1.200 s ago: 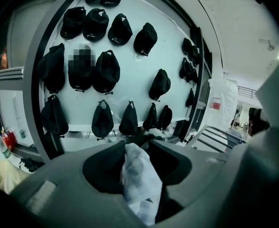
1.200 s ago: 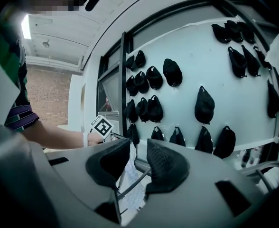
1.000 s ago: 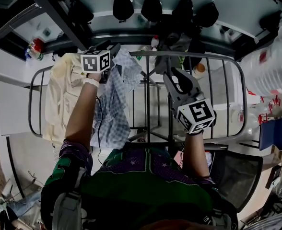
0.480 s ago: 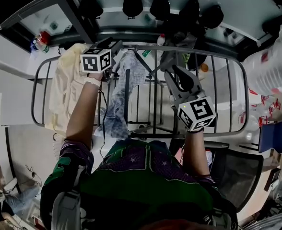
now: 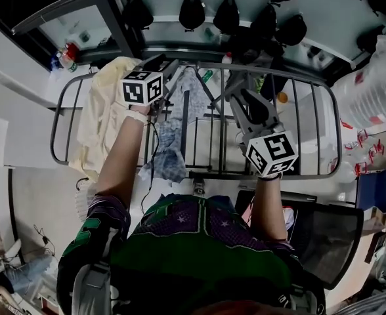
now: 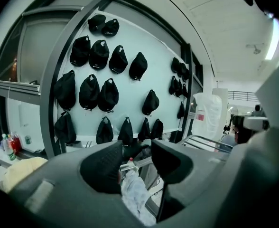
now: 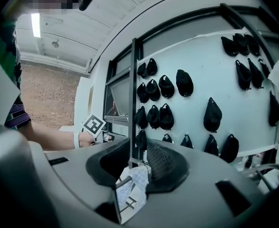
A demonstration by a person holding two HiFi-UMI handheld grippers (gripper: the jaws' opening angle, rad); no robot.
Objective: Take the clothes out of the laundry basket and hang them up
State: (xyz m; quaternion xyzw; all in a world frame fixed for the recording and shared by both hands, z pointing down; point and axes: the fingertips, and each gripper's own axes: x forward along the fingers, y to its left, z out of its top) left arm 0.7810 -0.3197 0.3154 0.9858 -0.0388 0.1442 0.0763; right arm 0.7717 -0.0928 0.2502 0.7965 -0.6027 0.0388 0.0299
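My left gripper point(image 5: 164, 65) and right gripper point(image 5: 235, 83) each pinch, half closed, the blue-white checked cloth shirt point(image 5: 173, 146), held up at the grey metal drying rack point(image 5: 309, 126). This is the hanging step; next, I think, I must drape it over a bar.

Right gripper point(image 7: 137, 151): jaws are closed on a checked cloth point(image 7: 135, 177).
Under the jaws: a grey bar point(image 7: 124, 182) is crossed by the cloth.
Ahead: black caps point(image 7: 183, 82) are hung on a pale wall, past a dark post point(image 7: 133, 89).
Left: a marker cube point(image 7: 94, 125) is seen.
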